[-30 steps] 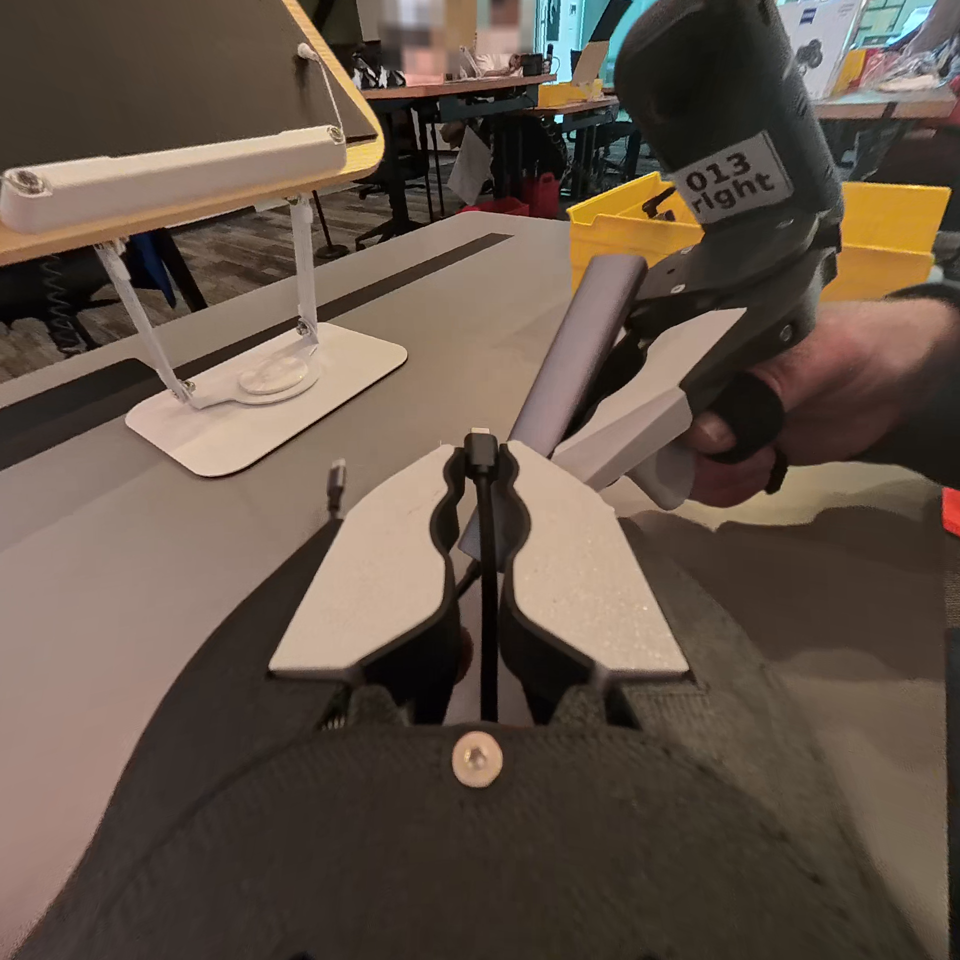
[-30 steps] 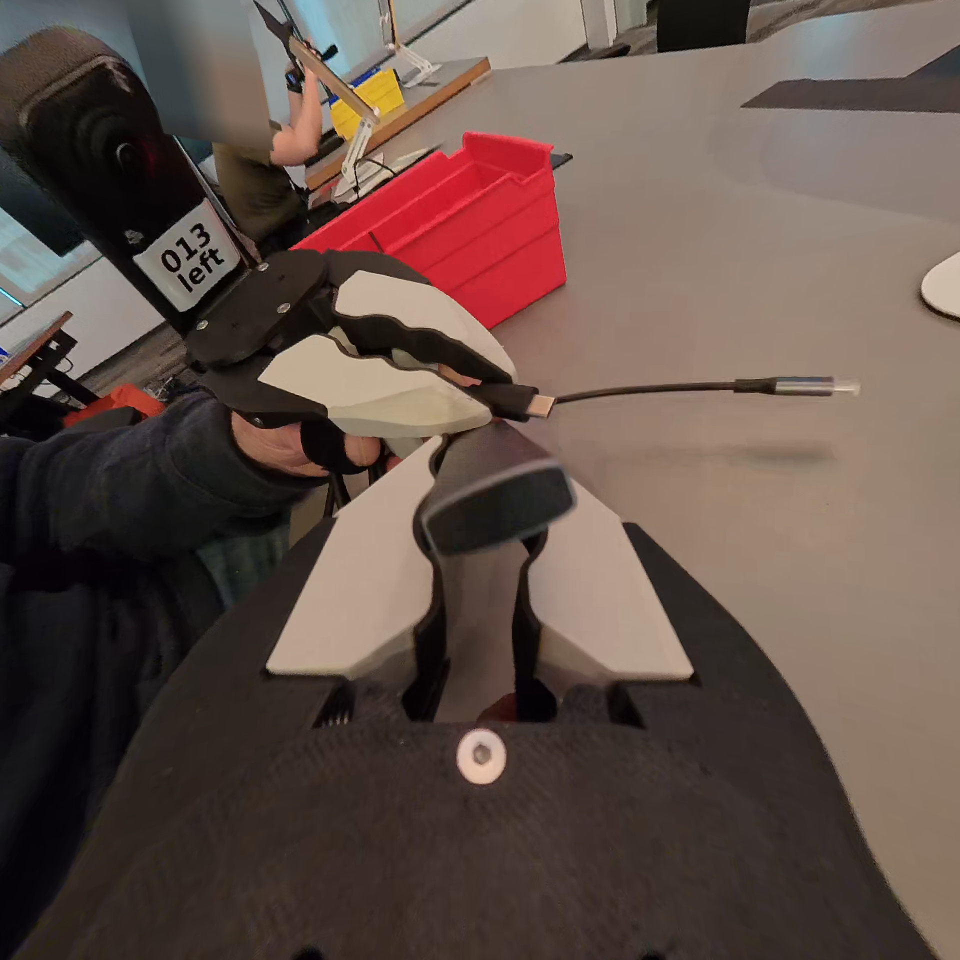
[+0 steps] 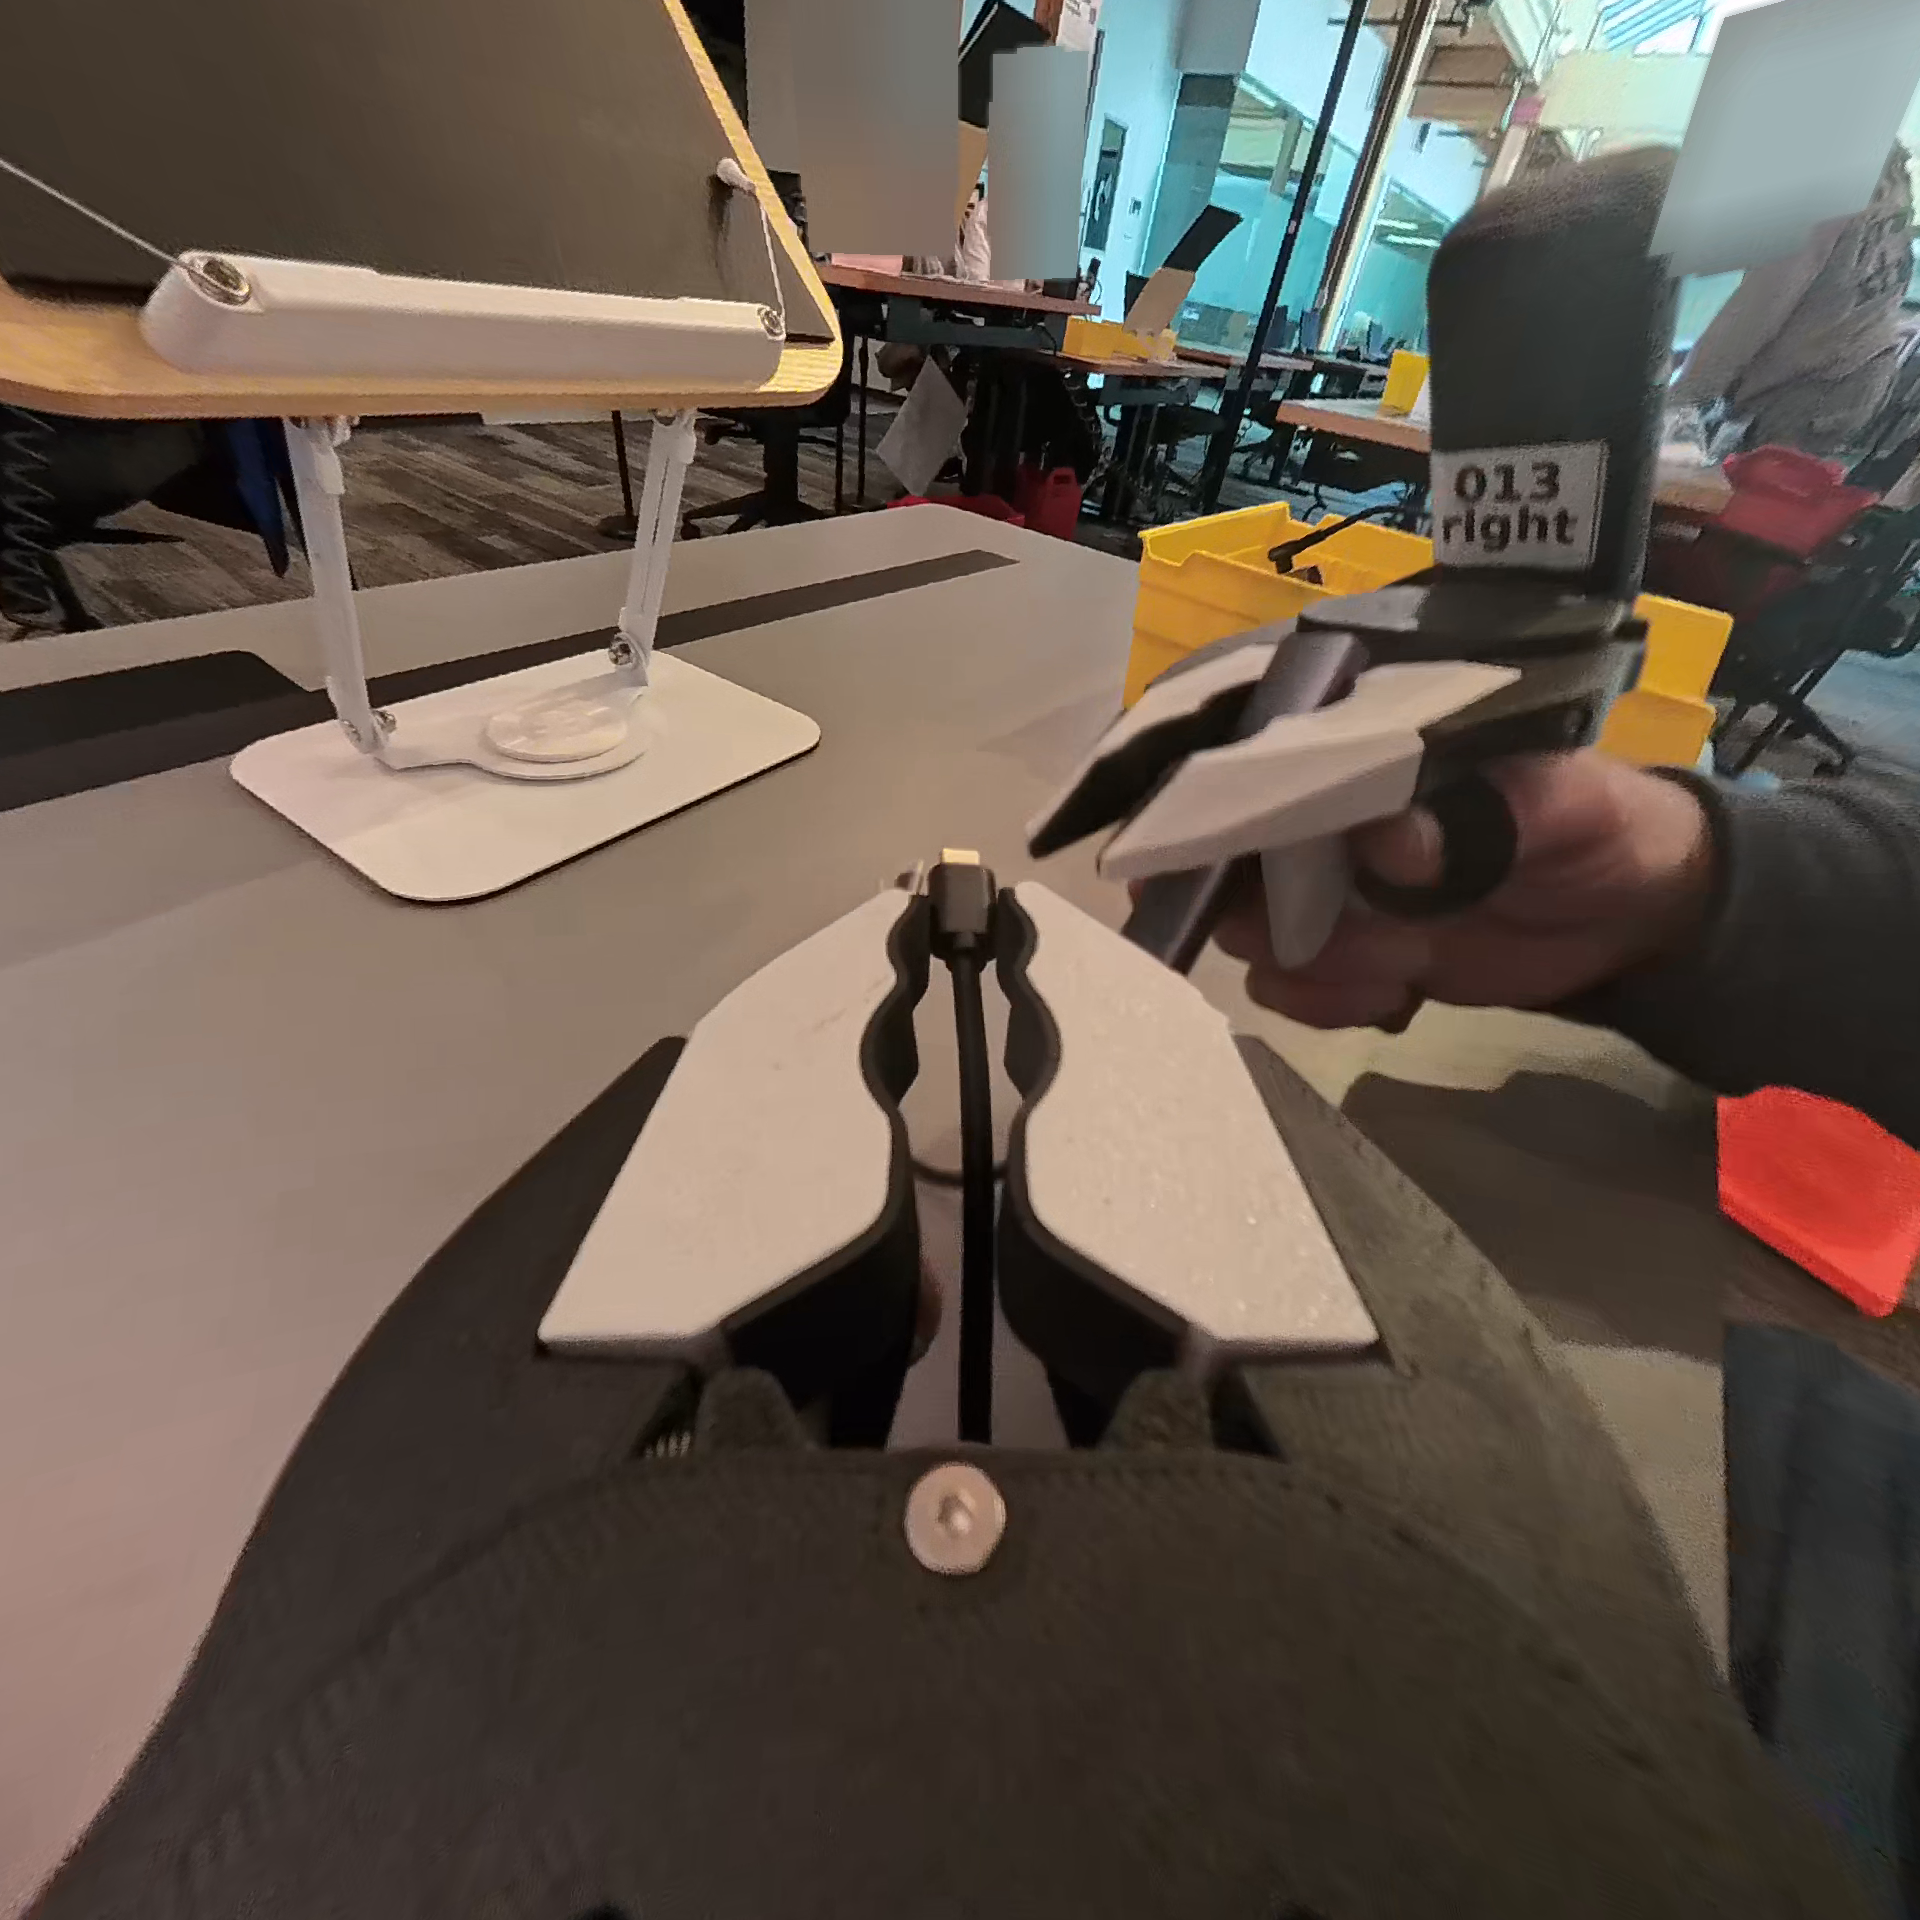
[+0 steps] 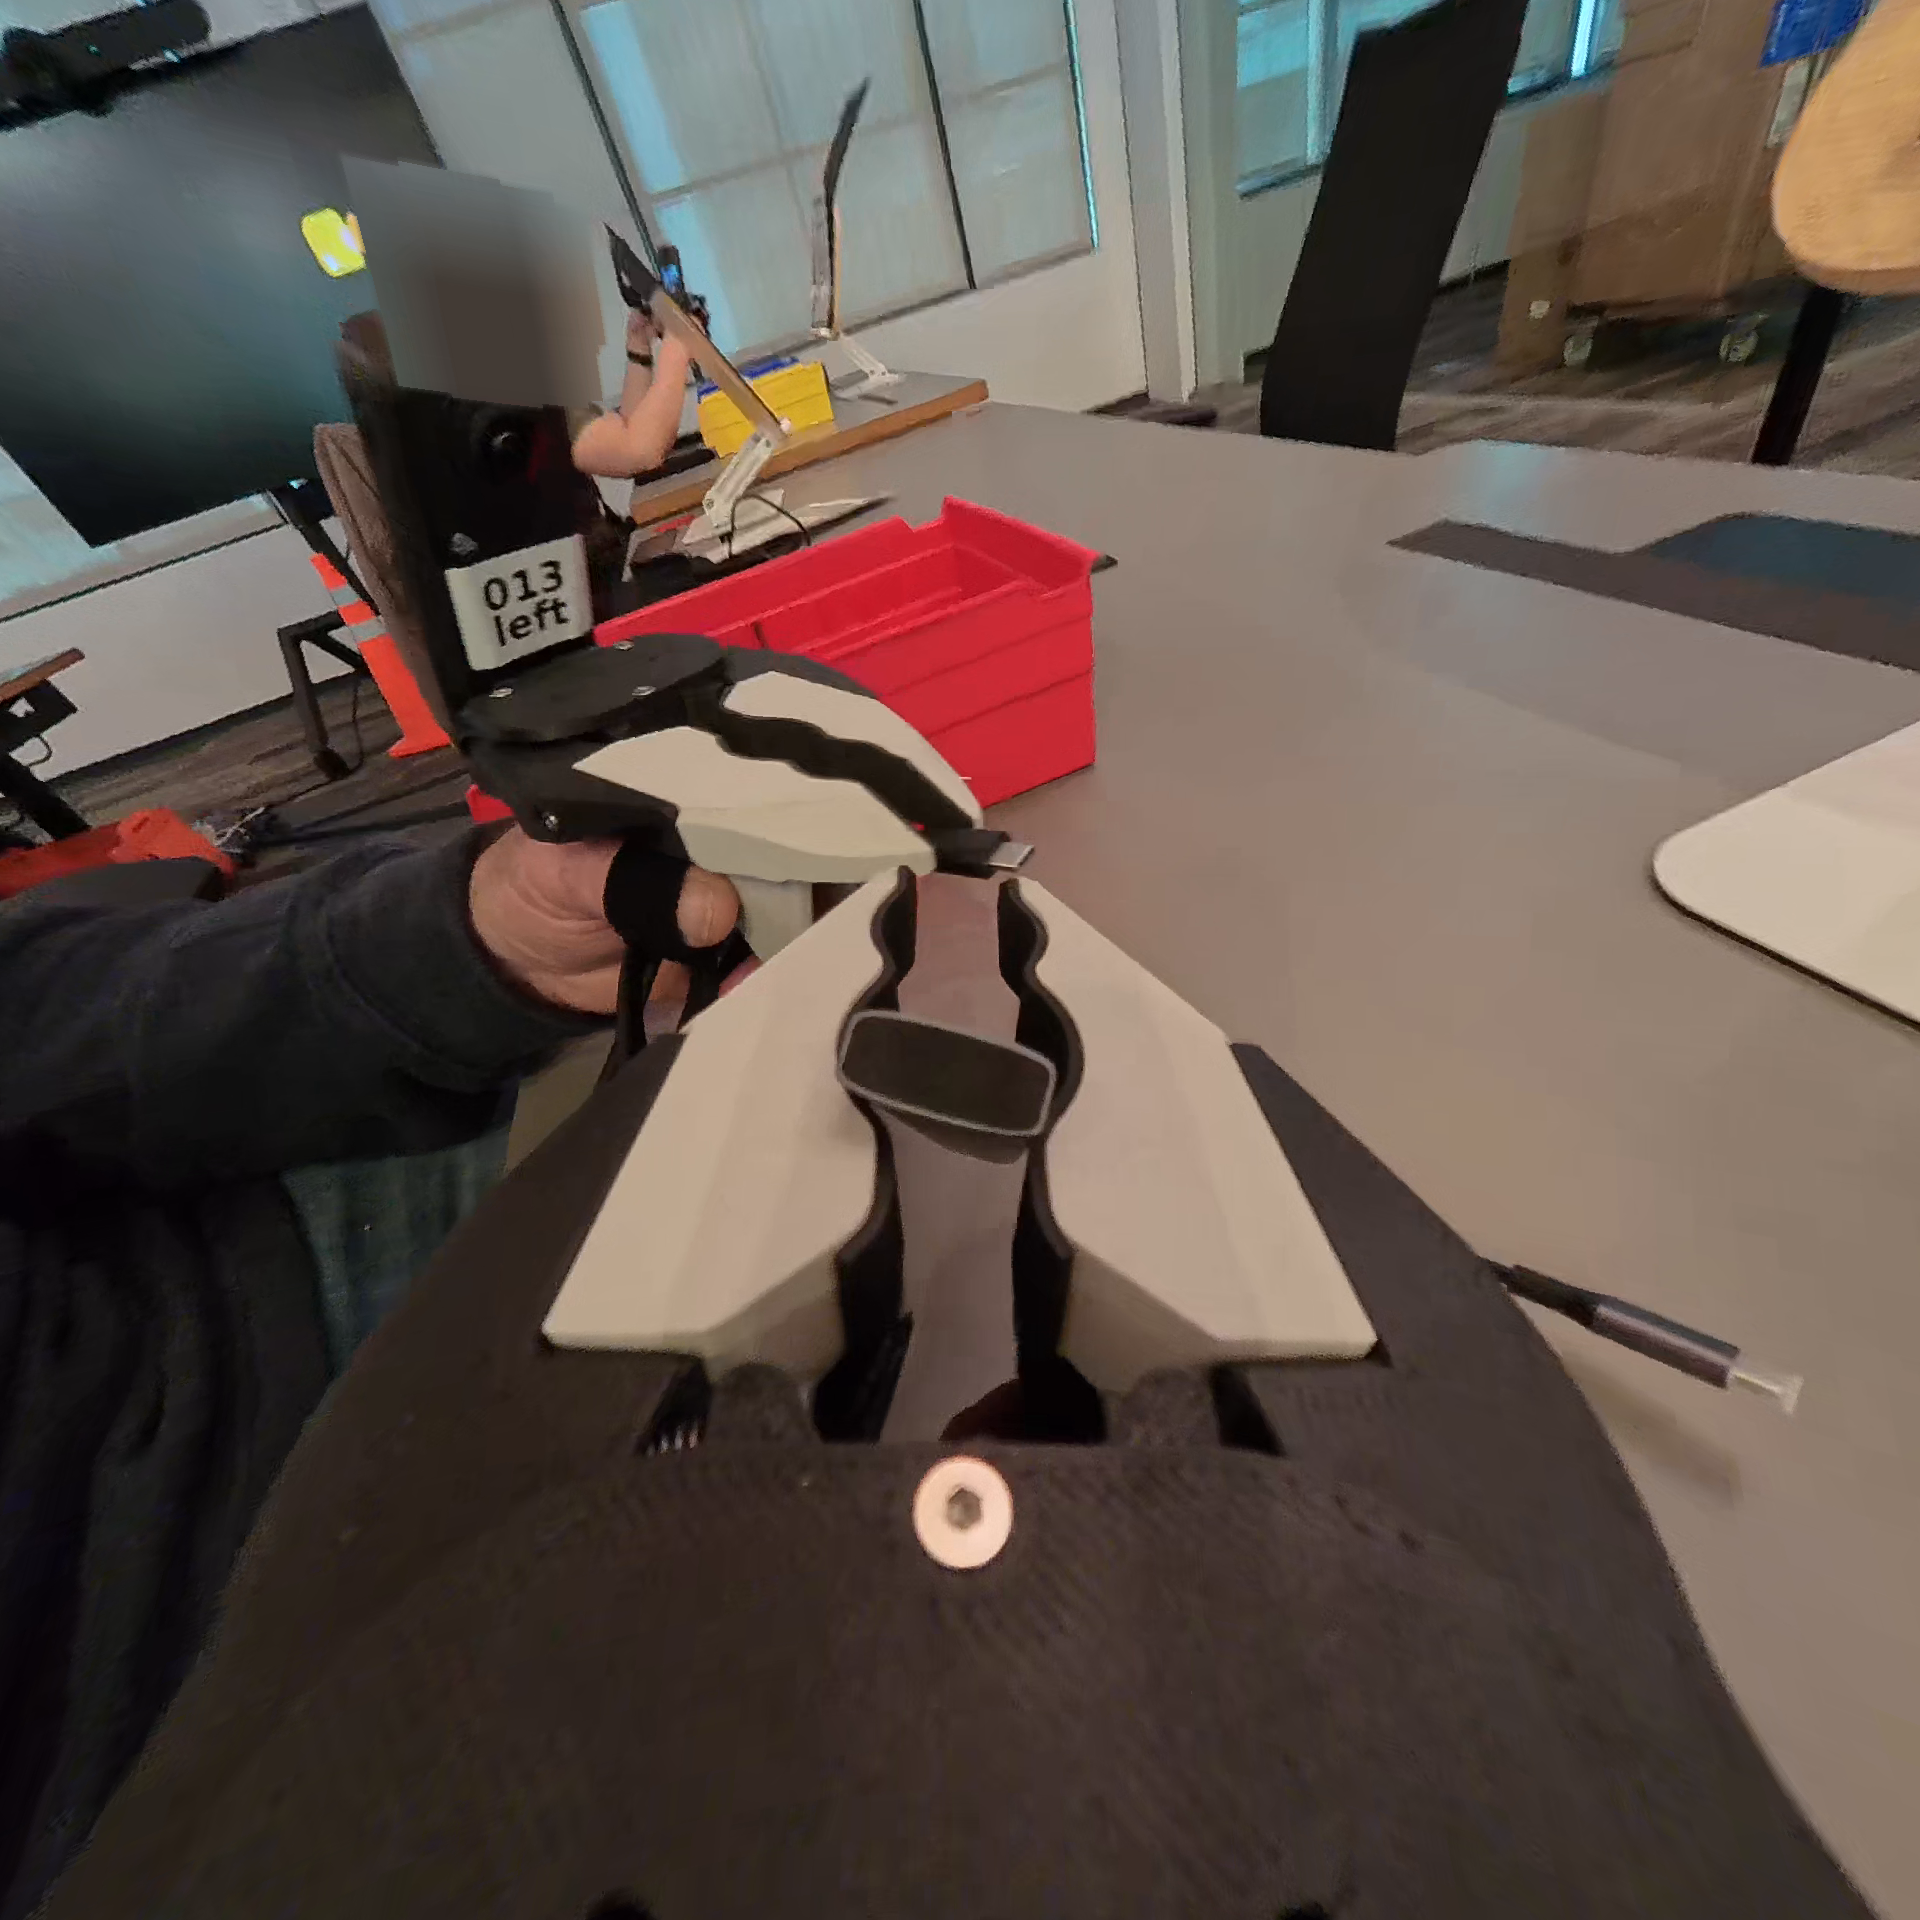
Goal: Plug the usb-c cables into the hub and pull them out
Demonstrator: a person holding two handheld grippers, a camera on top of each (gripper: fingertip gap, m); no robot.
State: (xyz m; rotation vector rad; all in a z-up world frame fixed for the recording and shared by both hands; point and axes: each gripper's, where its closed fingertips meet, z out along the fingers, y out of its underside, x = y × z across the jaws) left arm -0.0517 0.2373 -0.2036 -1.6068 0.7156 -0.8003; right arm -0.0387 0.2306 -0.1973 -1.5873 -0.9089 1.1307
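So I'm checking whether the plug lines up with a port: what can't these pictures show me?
- Grey metal hub's ports: right wrist view shows only its dark end face, blurred; in the left wrist view the right gripper covers it.
- Black USB-C cable: its run disappears under the left gripper.
- Second, grey-tipped cable: hidden behind the right gripper's body.

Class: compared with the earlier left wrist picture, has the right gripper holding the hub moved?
Yes. The right gripper with the hub has swung rightwards, away from the white stand, and now crosses the yellow bin.

Hub (image 4: 948,1081) ports hidden by right tool (image 4: 958,894); cable (image 3: 971,1143) tail cut off under left tool (image 3: 961,904).
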